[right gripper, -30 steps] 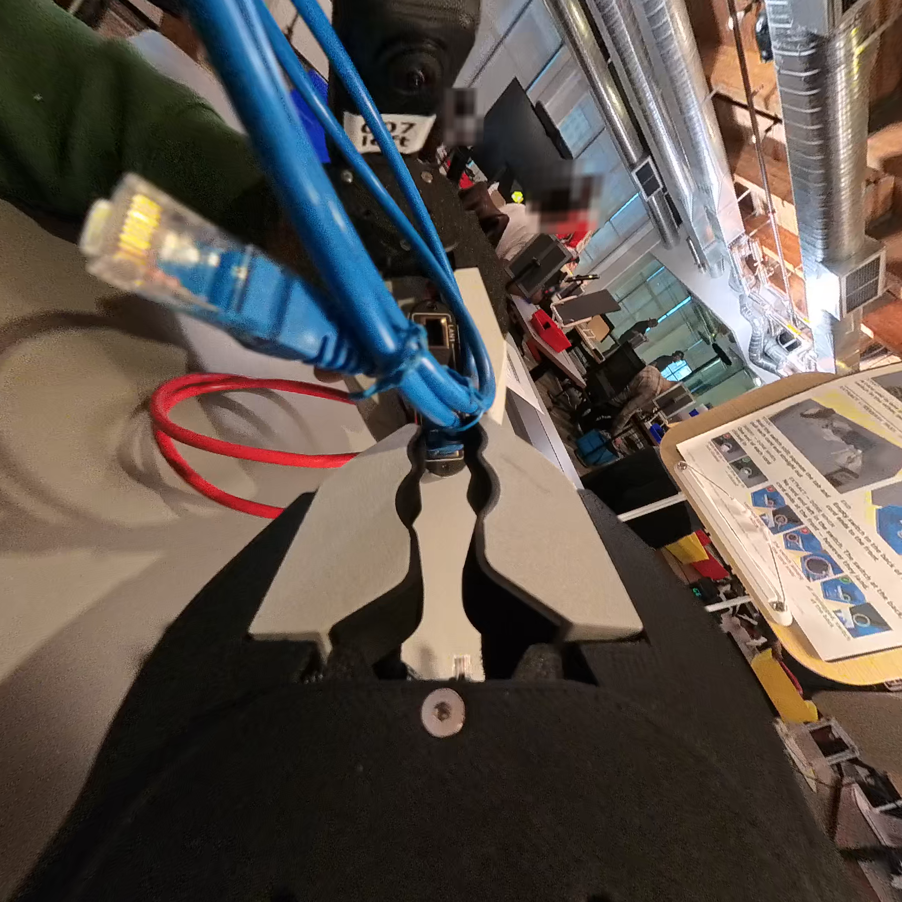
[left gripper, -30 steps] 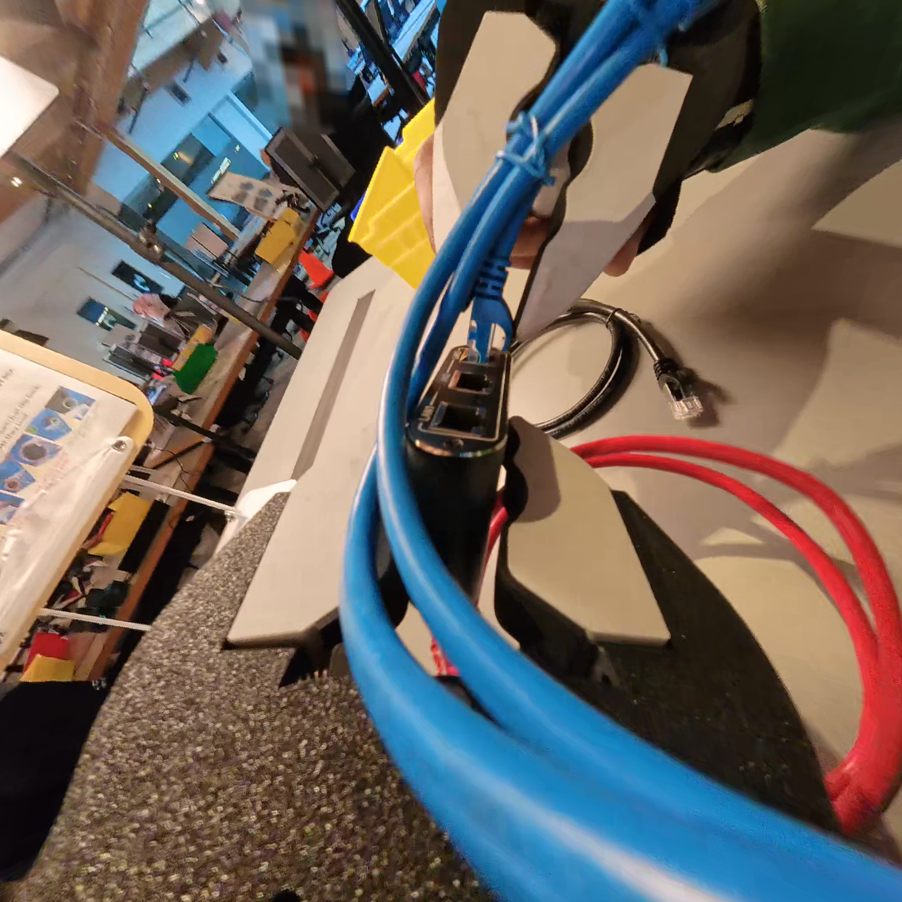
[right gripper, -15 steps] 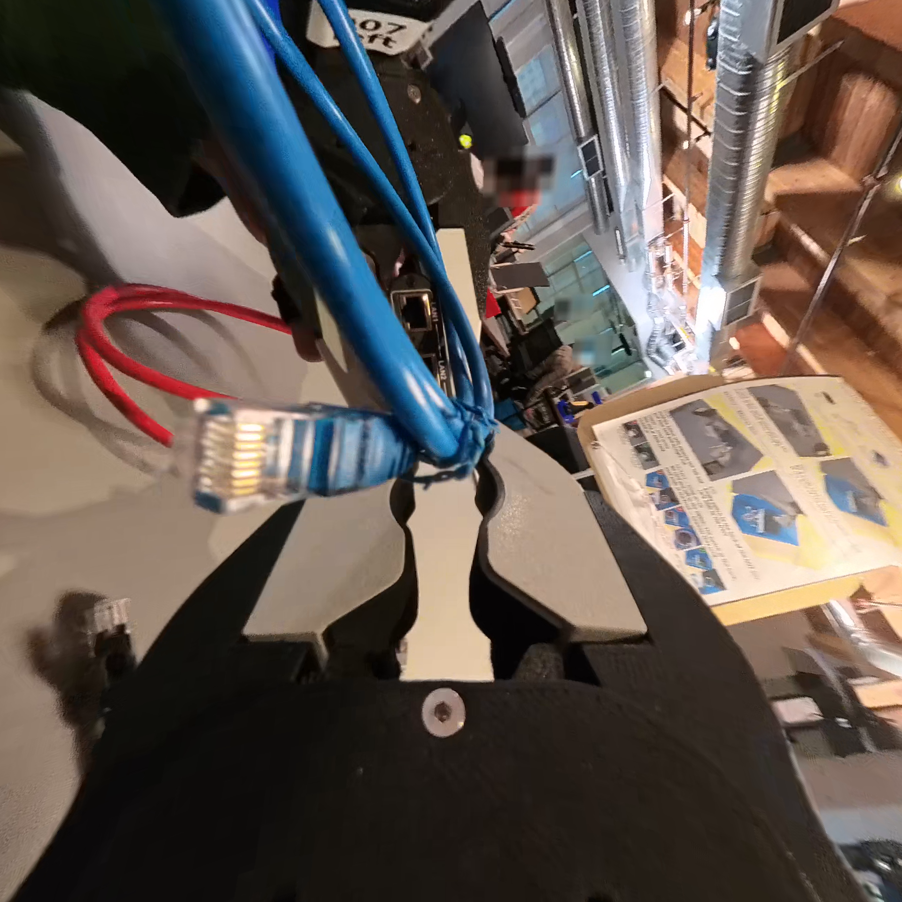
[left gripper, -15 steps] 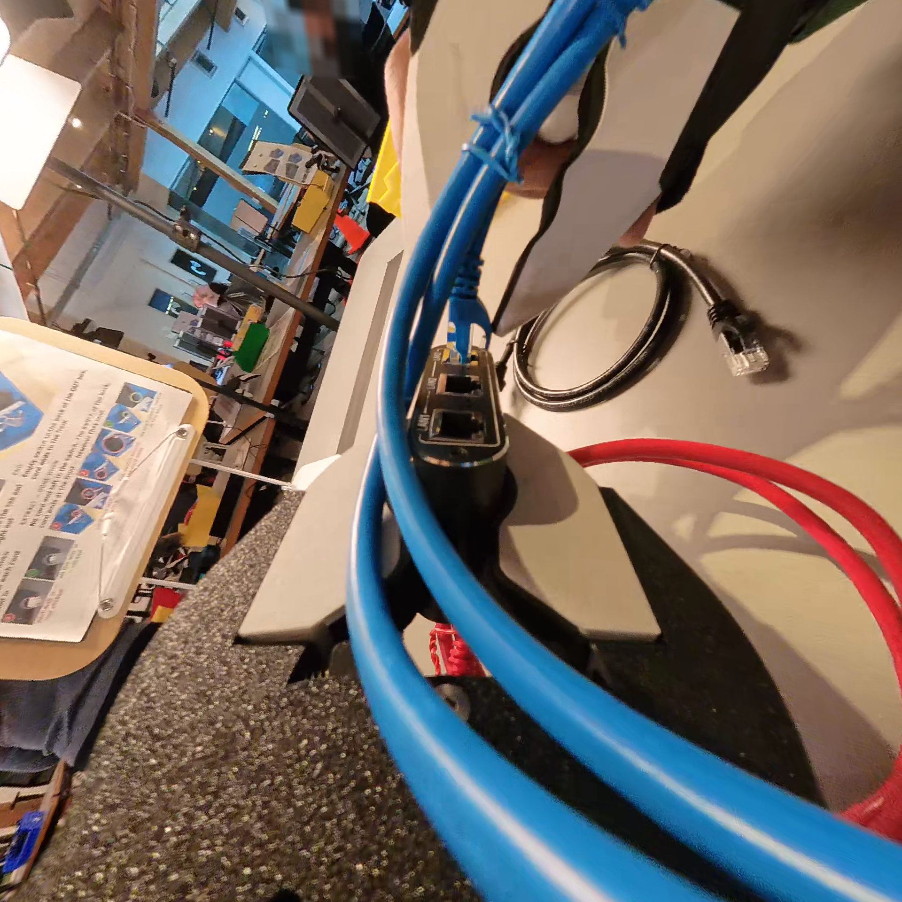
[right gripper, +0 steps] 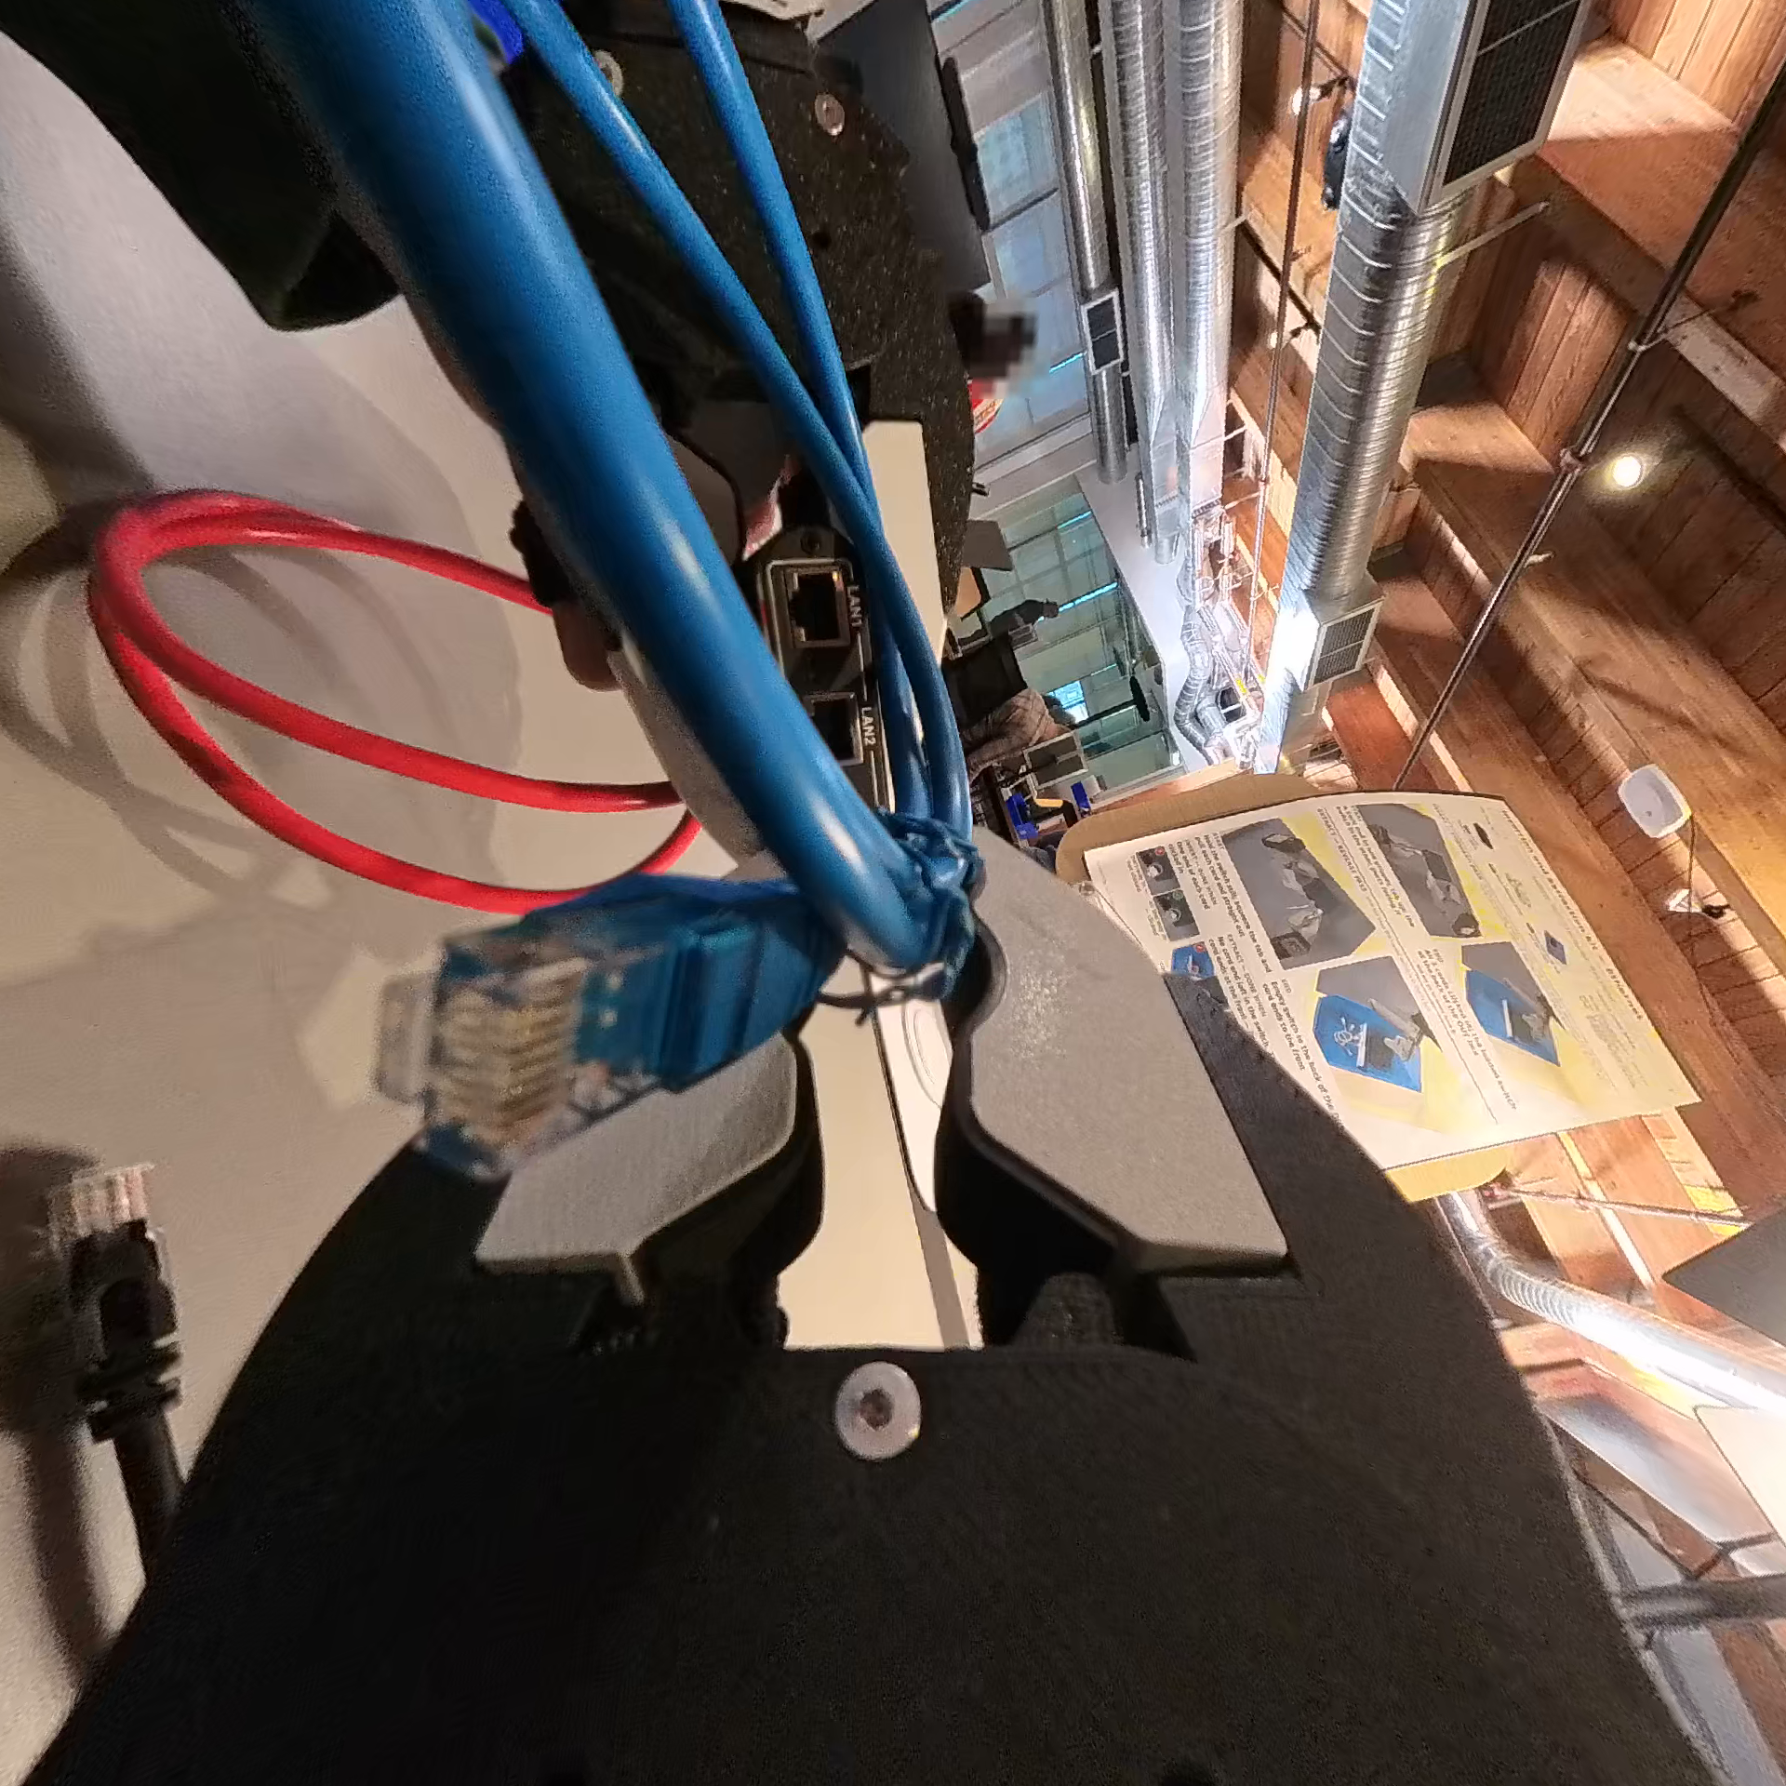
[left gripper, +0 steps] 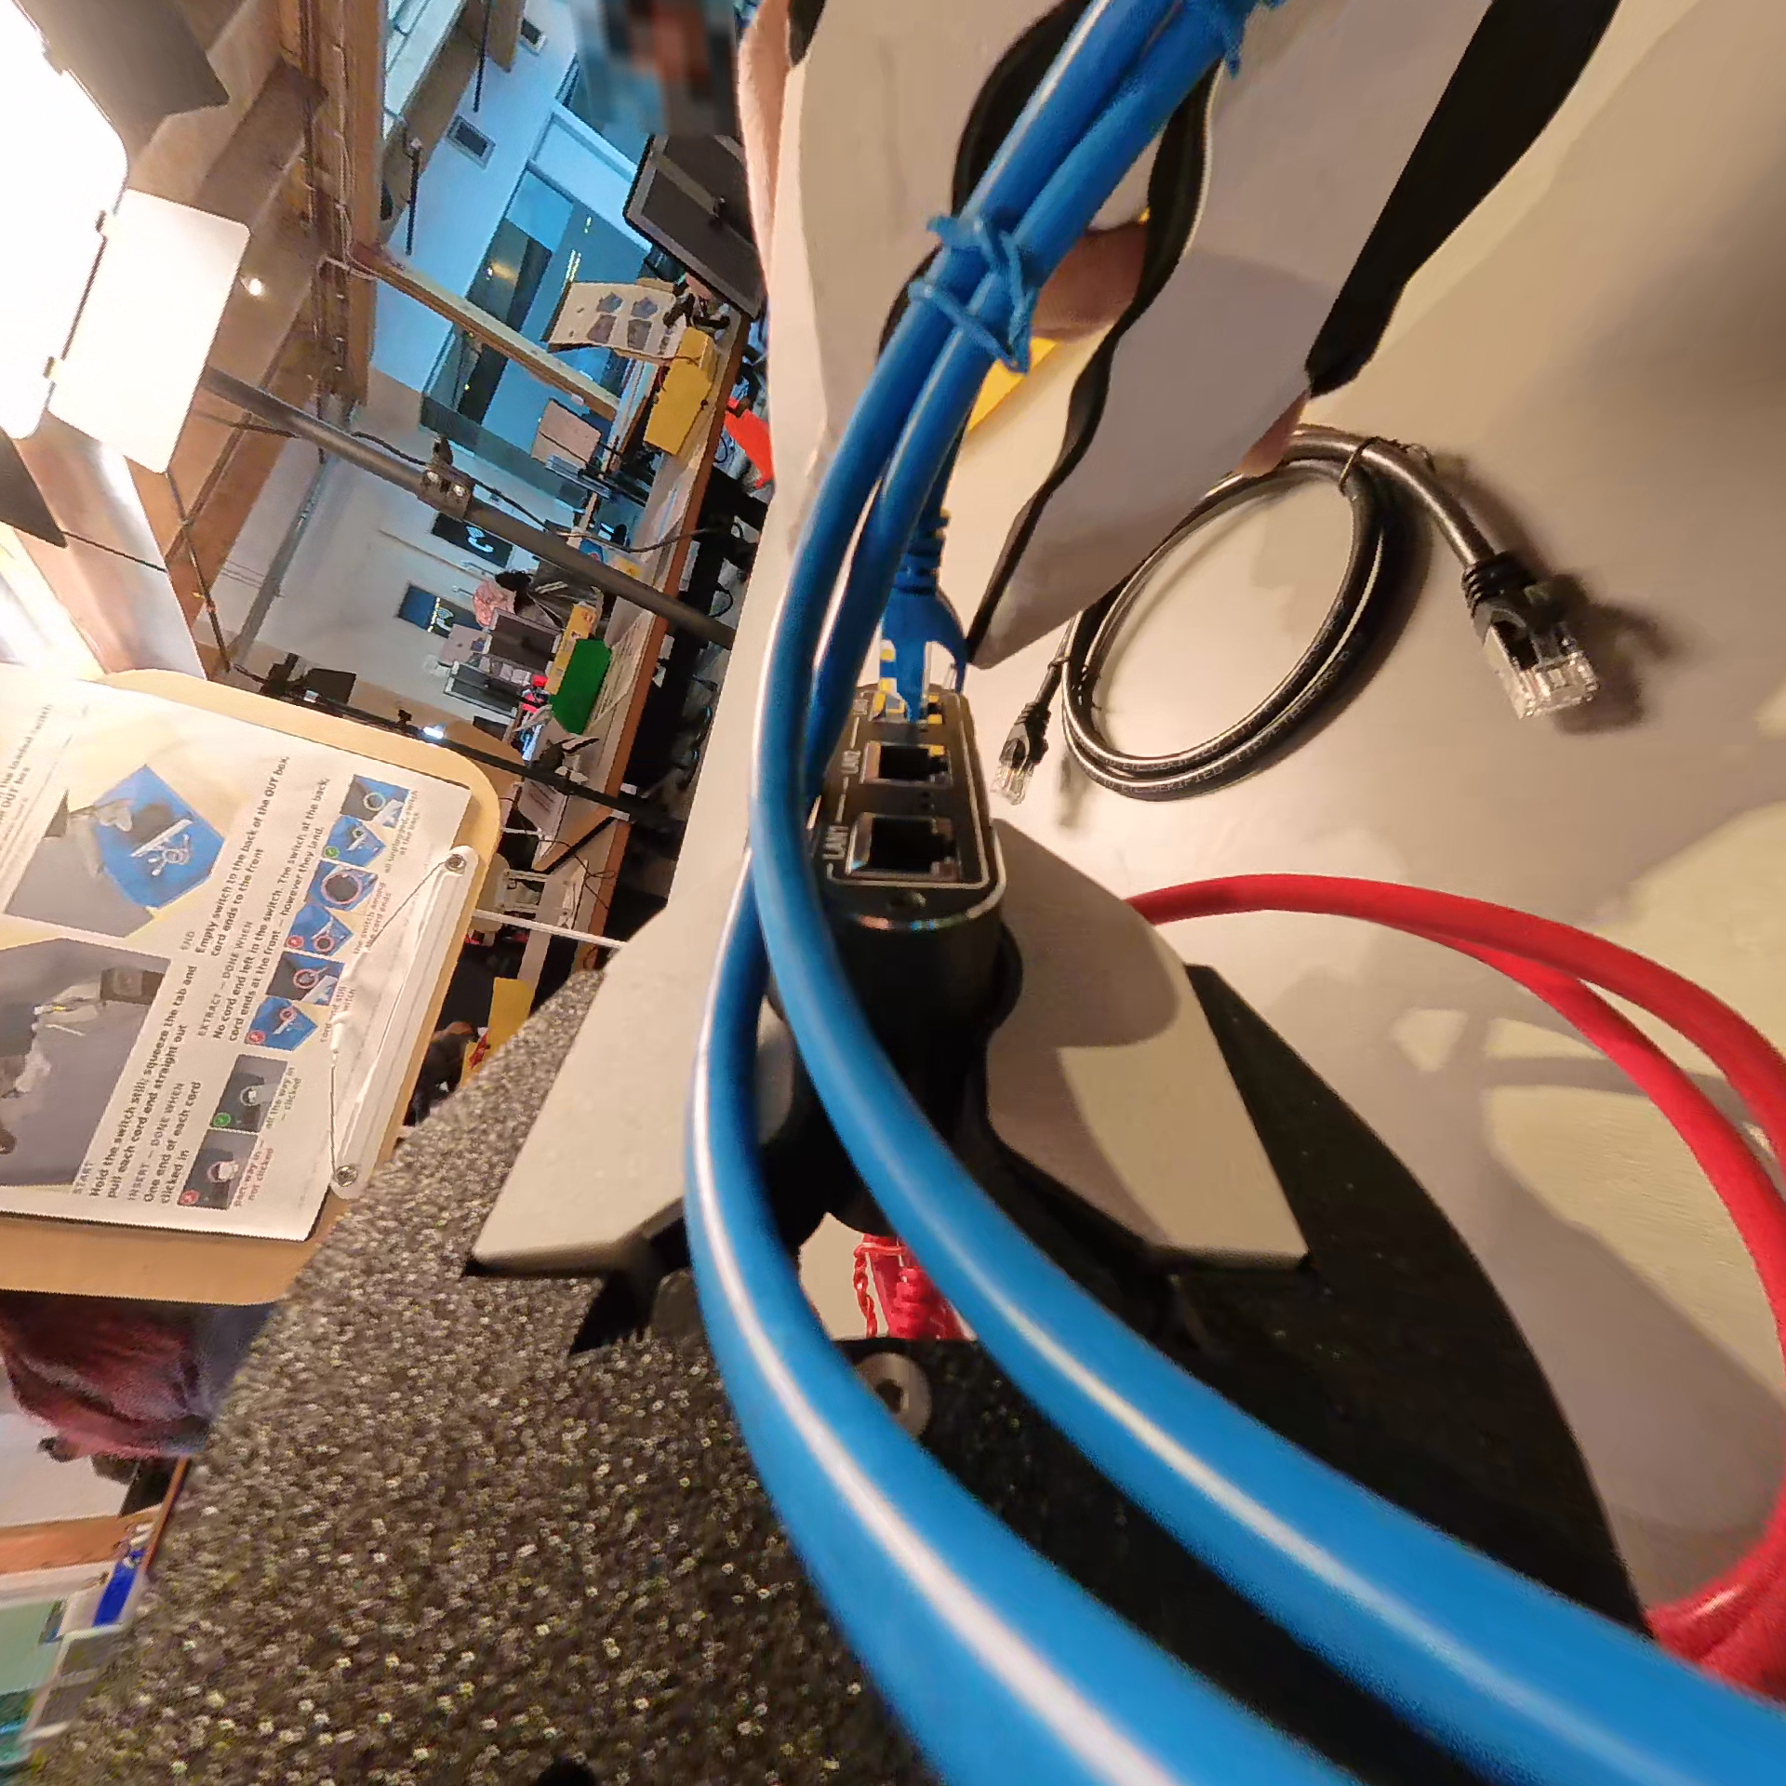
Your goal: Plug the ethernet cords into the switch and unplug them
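We find the left claw (left gripper: 899, 976) clamped on the black switch (left gripper: 913, 870), held off the worktop (left gripper: 1595, 406), while the right claw (right gripper: 904, 976) pinches the blue cord (right gripper: 599, 541) at its tied bundle. One blue plug (left gripper: 913, 657) sits at the far port; we judge it needs a straight push until seated. Two nearer ports stand empty.
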Motion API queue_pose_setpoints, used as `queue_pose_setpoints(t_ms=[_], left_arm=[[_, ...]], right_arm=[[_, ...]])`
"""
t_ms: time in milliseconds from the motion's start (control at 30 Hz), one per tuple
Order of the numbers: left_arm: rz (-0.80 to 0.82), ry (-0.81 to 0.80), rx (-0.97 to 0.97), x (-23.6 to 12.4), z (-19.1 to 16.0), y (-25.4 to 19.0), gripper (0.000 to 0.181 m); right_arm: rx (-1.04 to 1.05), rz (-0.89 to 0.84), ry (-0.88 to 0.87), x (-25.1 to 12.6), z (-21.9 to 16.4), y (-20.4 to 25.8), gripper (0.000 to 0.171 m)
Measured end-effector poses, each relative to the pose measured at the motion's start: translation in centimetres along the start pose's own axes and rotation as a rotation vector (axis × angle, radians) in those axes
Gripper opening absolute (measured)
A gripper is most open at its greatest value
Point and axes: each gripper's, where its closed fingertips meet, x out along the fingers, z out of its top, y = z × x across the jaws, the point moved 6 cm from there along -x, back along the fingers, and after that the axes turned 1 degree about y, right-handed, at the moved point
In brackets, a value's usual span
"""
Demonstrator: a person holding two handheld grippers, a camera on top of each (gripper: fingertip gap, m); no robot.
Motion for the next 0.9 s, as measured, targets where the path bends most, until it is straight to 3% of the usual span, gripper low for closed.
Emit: queue_pose_setpoints(t_ms=[433, 767, 900], left_arm=[[-0.010, -0.003, -0.084, 0.4, -0.1, 0.0, 0.031], [0.055, -0.014, -0.076, 0.5, 0.0, 0.2, 0.031], [0.129, 0.043, 0.053, 0.3, -0.5, 0.6, 0.031]], right_arm=[[0.056, -0.031, 0.019, 0.3, -0.3, -0.2, 0.019], [0.265, 0.002, 0.003, 0.3, -0.5, -0.9, 0.018], [0.159, -0.063, 0.057, 1.0, -0.6, -0.3, 0.018]])
